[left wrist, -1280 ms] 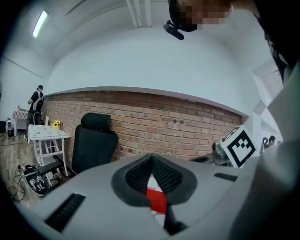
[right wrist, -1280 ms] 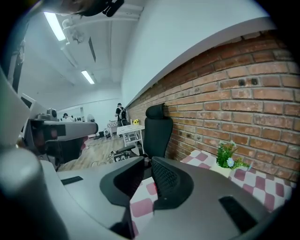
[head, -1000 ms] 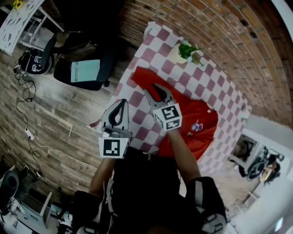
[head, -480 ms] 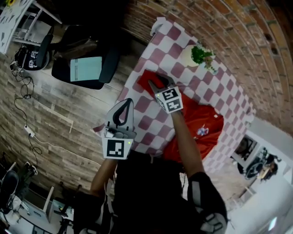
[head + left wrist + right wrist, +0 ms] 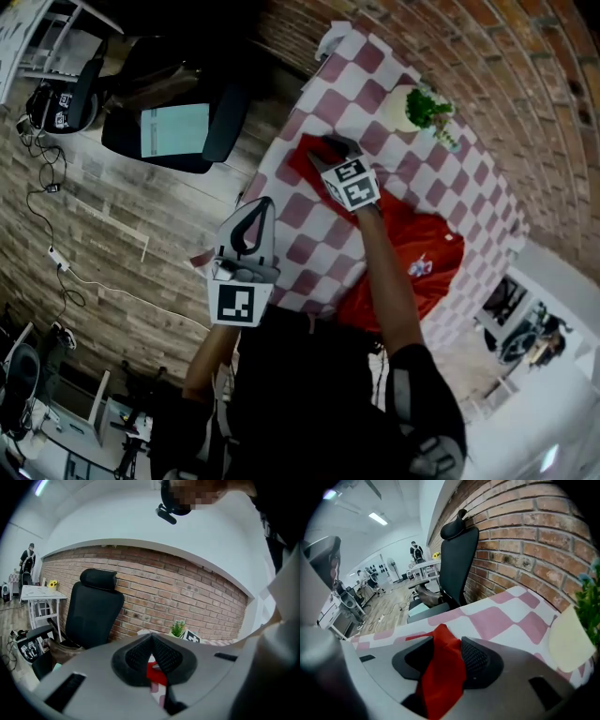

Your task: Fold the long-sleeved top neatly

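At the far left a black office chair (image 5: 173, 122) stood on the wood floor (image 5: 112, 220) beside the counter (image 5: 314, 225), which was covered by a pink-and-white checked cloth. The left hand-held gripper (image 5: 262, 204) hung over the counter's near-left edge, well apart from the garment. Its jaws were closed together on nothing, and its own view showed only a scrap of red beyond the tips.

Further right, the right hand-held gripper (image 5: 333, 148) pointed down at the far-left part of the counter, over the end of the red long-sleeved top (image 5: 427, 244). Its jaws had just been opening and stood wide. A fold of the red sleeve (image 5: 440, 667) rose loosely between them, not pinched, with a gap showing beside it on the left.

The body of the top lay spread on the right half of the counter, partly under the person's right arm, with a small print on the chest. Beyond it, near the brick wall (image 5: 487, 66), stood a potted plant (image 5: 424, 108).
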Demonstrator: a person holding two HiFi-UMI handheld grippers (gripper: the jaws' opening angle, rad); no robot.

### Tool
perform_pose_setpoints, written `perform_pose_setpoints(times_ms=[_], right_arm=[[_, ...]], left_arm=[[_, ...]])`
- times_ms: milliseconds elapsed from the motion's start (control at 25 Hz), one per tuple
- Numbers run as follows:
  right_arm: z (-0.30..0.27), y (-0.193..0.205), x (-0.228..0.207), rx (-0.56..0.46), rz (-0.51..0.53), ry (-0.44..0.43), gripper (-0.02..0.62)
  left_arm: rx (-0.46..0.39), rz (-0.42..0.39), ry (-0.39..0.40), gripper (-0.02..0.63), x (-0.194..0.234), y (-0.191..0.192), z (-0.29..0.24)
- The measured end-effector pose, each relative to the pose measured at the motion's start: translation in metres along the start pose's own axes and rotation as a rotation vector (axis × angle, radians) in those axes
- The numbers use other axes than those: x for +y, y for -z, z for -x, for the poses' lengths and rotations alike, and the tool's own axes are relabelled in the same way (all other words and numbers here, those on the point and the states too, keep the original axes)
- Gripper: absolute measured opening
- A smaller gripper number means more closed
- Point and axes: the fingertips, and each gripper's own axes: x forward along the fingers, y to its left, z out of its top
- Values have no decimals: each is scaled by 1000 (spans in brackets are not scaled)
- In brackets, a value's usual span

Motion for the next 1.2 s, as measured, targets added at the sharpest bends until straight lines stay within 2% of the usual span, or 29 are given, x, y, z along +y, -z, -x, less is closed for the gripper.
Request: perform_pose_setpoints(times_ms=[240,400,640,840,1200], right_arm=[[-4,-1,4,16,10,-26,168],[-2,-2,10,21,44,-22,70],[20,-9,15,-30,42,3,49],[61,-21,22,-103,43,20,48],[183,-18,33,-274,-28,75,46]], left_arm=[[4,9,-11,6,1,5,0],[0,4,-11,6,-3,6,2],[-6,4,-5,6,-11,2,11],[-21,0,22,6,-28,-5,17],[-23,-52,139,6,-97,-17,30]])
